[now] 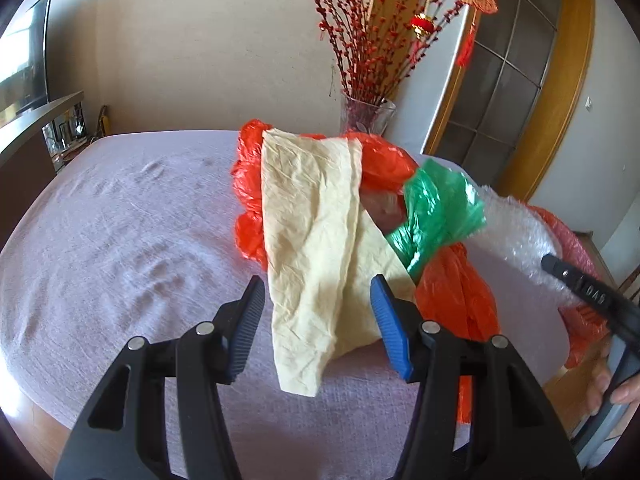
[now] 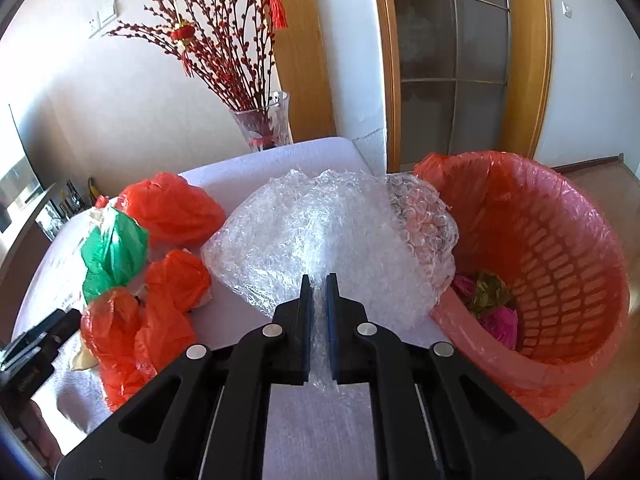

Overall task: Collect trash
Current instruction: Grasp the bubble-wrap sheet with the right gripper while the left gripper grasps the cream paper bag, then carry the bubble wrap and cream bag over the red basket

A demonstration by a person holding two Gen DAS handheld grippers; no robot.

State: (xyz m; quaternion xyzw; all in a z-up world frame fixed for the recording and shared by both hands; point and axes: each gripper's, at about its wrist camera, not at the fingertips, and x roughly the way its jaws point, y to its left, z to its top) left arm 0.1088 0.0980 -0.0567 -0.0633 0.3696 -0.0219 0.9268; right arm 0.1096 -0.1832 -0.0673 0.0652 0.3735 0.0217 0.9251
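Observation:
My left gripper (image 1: 318, 292) is open, its blue-padded fingers on either side of a crumpled cream paper (image 1: 312, 236) that lies on the table over orange plastic bags (image 1: 248, 184) and a green bag (image 1: 436, 208). My right gripper (image 2: 319, 284) is shut on a big wad of clear bubble wrap (image 2: 320, 240), held over the table edge next to the pink basket (image 2: 580, 280) lined with an orange bag. The bubble wrap (image 1: 516, 236) and right gripper body also show at the right of the left wrist view. The orange bags (image 2: 172, 208) and green bag (image 2: 112, 256) lie to its left.
A lilac cloth covers the table (image 1: 120, 220). A glass vase (image 2: 266, 124) with red branches stands at the far table edge. The basket holds some pink and olive scraps (image 2: 492, 300). A wooden door (image 2: 460, 60) is behind. A TV (image 1: 24, 64) stands at the left.

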